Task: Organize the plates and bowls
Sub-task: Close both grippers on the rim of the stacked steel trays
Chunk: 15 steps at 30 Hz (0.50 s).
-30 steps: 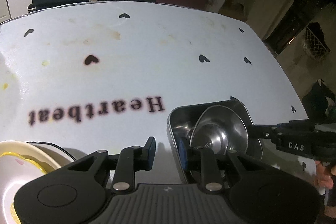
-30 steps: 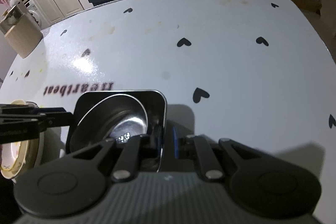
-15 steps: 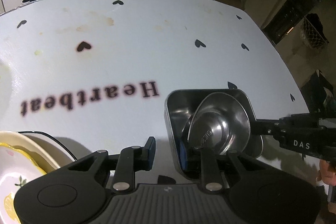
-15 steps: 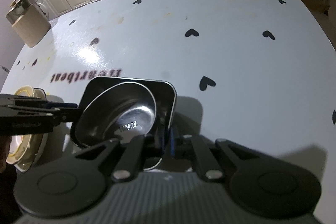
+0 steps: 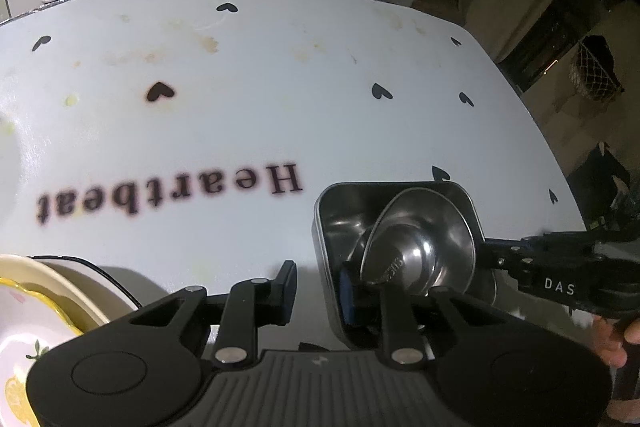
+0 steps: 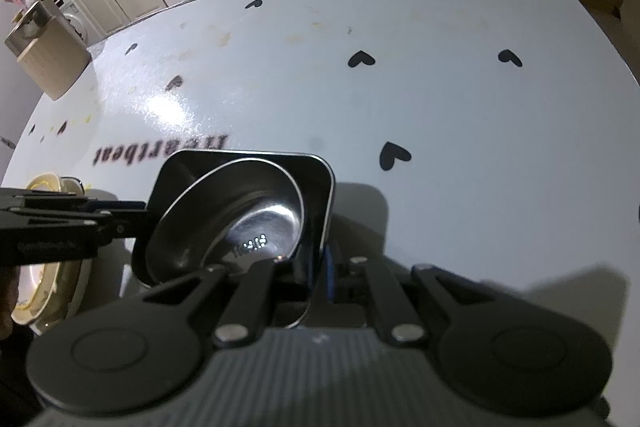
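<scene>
Both wrist views close, facing across table [image 5: 360,131], sharing steel tray [image 6: 320,171]

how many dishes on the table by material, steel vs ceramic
steel: 2, a square steel tray with a round steel bowl tilted inside it
ceramic: at least 2, a yellow-rimmed floral plate stacked on a white black-rimmed dish; more may be hidden at the frame's edge
total: at least 4
</scene>
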{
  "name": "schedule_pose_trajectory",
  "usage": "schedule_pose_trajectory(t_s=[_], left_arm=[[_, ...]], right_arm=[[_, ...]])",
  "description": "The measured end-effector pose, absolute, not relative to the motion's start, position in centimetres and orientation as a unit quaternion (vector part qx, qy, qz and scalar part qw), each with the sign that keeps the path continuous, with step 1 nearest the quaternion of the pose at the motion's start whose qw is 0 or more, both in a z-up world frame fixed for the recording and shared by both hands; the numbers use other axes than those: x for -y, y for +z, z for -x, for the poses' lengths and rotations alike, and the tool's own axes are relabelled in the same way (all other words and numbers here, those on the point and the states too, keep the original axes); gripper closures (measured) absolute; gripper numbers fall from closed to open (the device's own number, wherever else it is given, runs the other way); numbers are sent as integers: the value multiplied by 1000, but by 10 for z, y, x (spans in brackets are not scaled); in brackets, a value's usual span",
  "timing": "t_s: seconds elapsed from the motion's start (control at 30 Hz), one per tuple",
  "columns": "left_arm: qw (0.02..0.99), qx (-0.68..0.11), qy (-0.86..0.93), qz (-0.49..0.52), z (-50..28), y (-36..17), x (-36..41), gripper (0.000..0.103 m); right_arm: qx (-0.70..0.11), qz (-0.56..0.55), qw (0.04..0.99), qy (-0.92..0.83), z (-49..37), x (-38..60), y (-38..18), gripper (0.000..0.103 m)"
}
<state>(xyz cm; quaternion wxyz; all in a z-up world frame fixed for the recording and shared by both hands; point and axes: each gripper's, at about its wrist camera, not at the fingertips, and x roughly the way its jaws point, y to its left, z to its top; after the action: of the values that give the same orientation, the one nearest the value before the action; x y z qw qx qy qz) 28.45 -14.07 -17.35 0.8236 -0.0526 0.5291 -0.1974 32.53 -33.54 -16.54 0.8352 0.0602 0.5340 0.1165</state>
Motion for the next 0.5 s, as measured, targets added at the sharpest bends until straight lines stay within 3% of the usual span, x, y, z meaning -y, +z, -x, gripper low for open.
schedule_pose_trajectory(t_s=[0.27,0.5], left_arm=[[815,-536,-210,70,-285,-174,141,96],[813,-539,-210,75,-284,-174,140,96]], right_arm=[[-525,-76,841,105,-326,339,-164,94],[-520,-77,844,104,-326,339,-164,95]])
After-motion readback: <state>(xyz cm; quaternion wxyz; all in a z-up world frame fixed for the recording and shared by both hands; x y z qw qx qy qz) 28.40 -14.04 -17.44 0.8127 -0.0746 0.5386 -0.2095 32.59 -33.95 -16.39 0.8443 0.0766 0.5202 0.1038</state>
